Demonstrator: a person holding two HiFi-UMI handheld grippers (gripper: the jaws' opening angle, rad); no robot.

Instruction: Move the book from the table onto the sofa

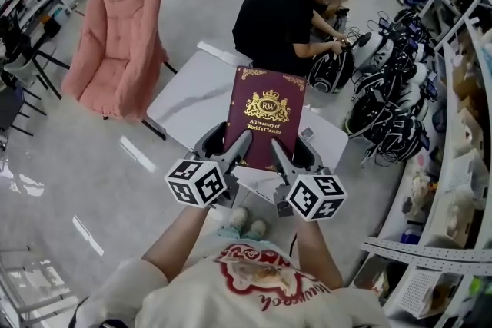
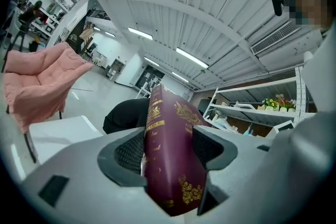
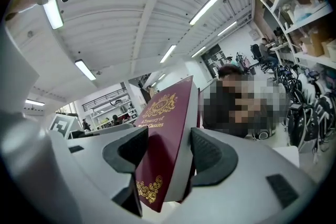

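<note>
A maroon hardback book (image 1: 265,116) with gold print is held up above the white table (image 1: 188,94), its cover facing me. My left gripper (image 1: 231,154) is shut on the book's (image 2: 168,155) lower left corner. My right gripper (image 1: 286,159) is shut on the book's (image 3: 160,152) lower right corner. Both pairs of jaws clamp the book's bottom edge between their dark pads. The pink sofa chair (image 1: 119,46) stands to the left of the table, apart from it.
A person in black (image 1: 288,11) crouches just beyond the table's far edge. Several helmets (image 1: 384,100) lie on the floor at the right, beside shelving (image 1: 461,188). Grey open floor (image 1: 69,180) lies left of the table, toward the sofa.
</note>
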